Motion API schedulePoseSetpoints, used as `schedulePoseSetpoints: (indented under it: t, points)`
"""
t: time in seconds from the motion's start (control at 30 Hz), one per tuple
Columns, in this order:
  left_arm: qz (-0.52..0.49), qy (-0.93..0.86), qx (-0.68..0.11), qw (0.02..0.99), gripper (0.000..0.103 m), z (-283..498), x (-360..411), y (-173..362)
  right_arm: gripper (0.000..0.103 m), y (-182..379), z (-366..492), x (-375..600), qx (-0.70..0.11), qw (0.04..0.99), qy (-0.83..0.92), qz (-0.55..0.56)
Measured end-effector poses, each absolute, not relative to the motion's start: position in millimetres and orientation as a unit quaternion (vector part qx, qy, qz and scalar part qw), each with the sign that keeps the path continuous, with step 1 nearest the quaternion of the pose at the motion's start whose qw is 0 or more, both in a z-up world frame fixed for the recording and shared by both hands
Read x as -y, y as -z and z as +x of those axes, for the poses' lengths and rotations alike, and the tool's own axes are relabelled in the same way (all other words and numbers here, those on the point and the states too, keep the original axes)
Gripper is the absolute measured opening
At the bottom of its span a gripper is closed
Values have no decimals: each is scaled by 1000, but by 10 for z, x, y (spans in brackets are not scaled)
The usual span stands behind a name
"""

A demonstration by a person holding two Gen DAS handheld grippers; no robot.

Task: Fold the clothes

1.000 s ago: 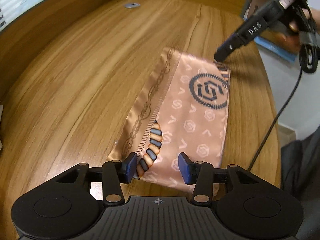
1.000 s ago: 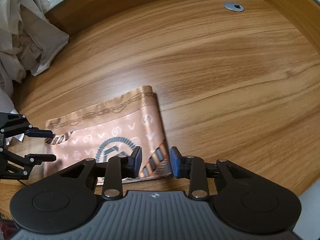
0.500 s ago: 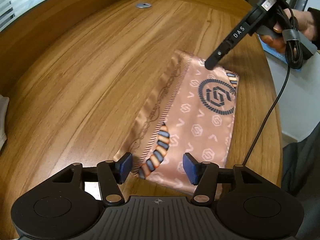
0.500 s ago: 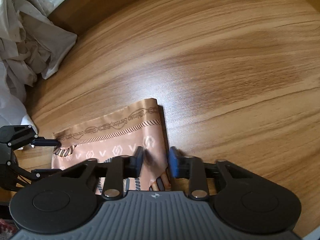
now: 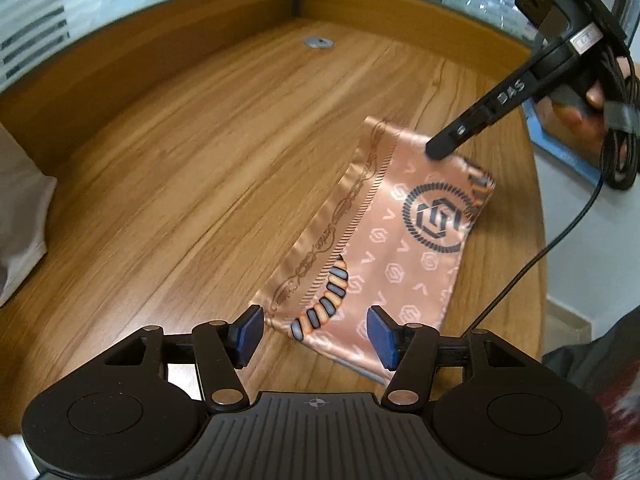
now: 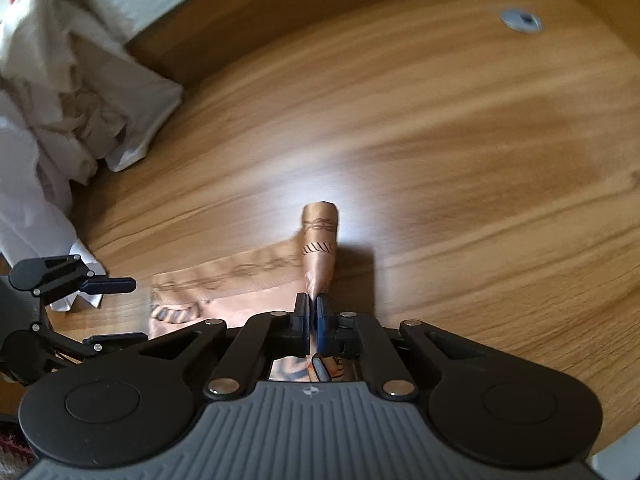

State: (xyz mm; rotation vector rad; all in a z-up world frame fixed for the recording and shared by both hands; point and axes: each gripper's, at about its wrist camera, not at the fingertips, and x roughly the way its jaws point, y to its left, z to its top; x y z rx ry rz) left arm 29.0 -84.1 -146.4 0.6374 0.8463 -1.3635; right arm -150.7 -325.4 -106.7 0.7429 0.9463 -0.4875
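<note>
Since half a second ago the right gripper (image 6: 313, 312) has closed: its jaws, then spread around the scarf's edge, are now pressed together on a pinch of the scarf (image 5: 384, 240), and a narrow tongue of fabric (image 6: 319, 240) stands up from between them at the centre of the right wrist frame. Seen from the left wrist camera, the same gripper (image 5: 438, 150) reaches in from the upper right and meets the far end of the scarf, right of centre in that frame.

Folded into a long peach band with a dark round emblem (image 5: 438, 220) and a rope-pattern border, the scarf lies on the wooden desk (image 5: 180, 200), running from the lower middle of the left wrist frame up toward the right. Its far end is lifted slightly where it is pinched; the rest lies flat.

At the lower centre of its own frame, the left gripper (image 5: 316, 334) has its jaws spread wide, one blue pad (image 5: 250, 332) on each side of the scarf's near end, holding nothing. In the right wrist frame it (image 6: 120, 312) appears at the lower left, beside the scarf's other end.

A heap of pale crumpled cloth (image 6: 68, 100) fills the upper left of the right wrist frame. A metal grommet (image 5: 318, 43) sits in the desk near the top centre of the left wrist frame.
</note>
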Motion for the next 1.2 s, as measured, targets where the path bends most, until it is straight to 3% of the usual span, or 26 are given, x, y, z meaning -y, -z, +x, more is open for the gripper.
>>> schedulePoseSetpoints:
  t: [0.47,0.6,0.67,0.9,1.2]
  points:
    - [266,590,-352,676,60,208,519,1330,3,1311,-882,2362,-480,801,259,249]
    - [280,595,-348,668,60,177,561,1367,13,1368,-812,2322,-490,802,243,239]
    - [282,598,-347,665,60,165,590,1382,20,1342,-866,2377,-487,802,243,244]
    - [287,611,-348,651,60,105,771,1459,21,1237,-1089,2602,-473,801,254,265]
    - [300,610,-362,638,60,99,930,1483,21,1538,-1373,3083,-475,784,240,319]
